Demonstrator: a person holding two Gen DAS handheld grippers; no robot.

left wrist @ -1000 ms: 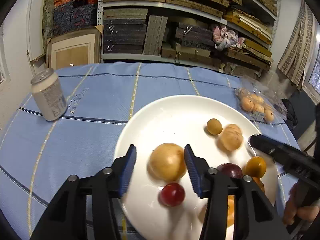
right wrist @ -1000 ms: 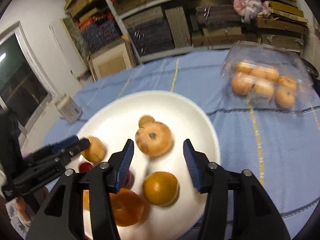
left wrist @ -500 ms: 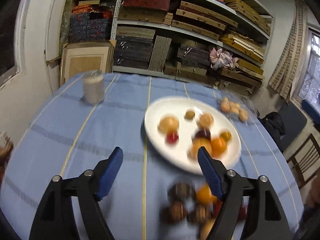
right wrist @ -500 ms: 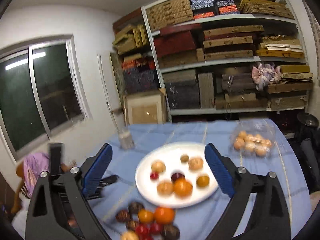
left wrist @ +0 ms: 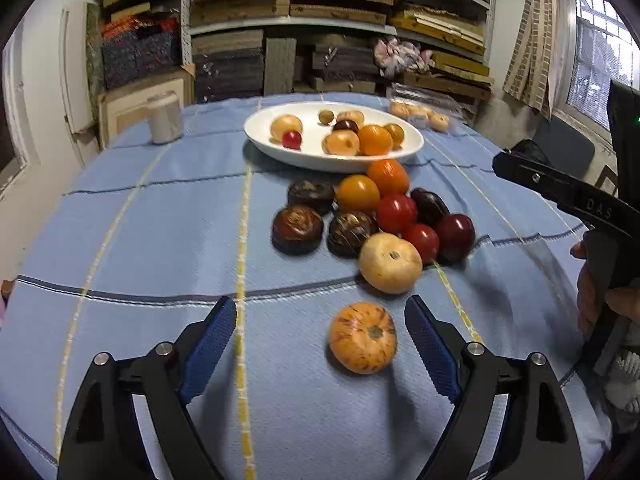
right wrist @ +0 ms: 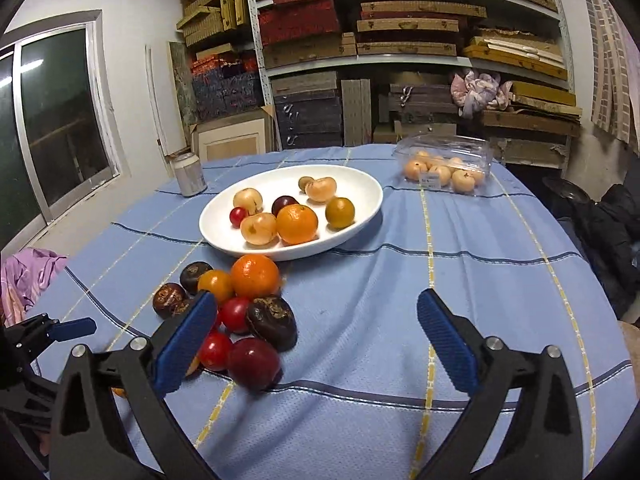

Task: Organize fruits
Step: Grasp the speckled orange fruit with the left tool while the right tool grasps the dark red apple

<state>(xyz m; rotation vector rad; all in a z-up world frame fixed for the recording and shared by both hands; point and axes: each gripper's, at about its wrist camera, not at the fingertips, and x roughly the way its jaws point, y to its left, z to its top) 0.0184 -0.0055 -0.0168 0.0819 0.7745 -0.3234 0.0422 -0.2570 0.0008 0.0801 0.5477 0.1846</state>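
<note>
A white plate (left wrist: 304,158) (right wrist: 362,184) holding several fruits stands mid-table. In front of it on the blue cloth lies a pile of loose fruits (left wrist: 394,212) (right wrist: 254,276): oranges, red tomatoes, dark brown ones and a plum. A pale round fruit (left wrist: 390,262) sits at the pile's near edge. A striped orange fruit (left wrist: 363,338) lies alone between the fingers of my left gripper (left wrist: 318,312), untouched, while its jaws are opening. My right gripper (right wrist: 316,300) hovers over cloth beside the pile, jaws opening, pads touching nothing.
A pale can (left wrist: 162,118) (right wrist: 190,174) stands at the back left. A clear plastic box of pale fruits (right wrist: 444,164) (left wrist: 420,114) sits at the back right. Shelves of stacked boxes fill the wall behind. A person's hand (left wrist: 592,300) holds the right gripper's handle.
Both grippers have pulled back from over the plate to the near side of the table and their jaws have widened. The loose pile and the striped fruit have come into view.
</note>
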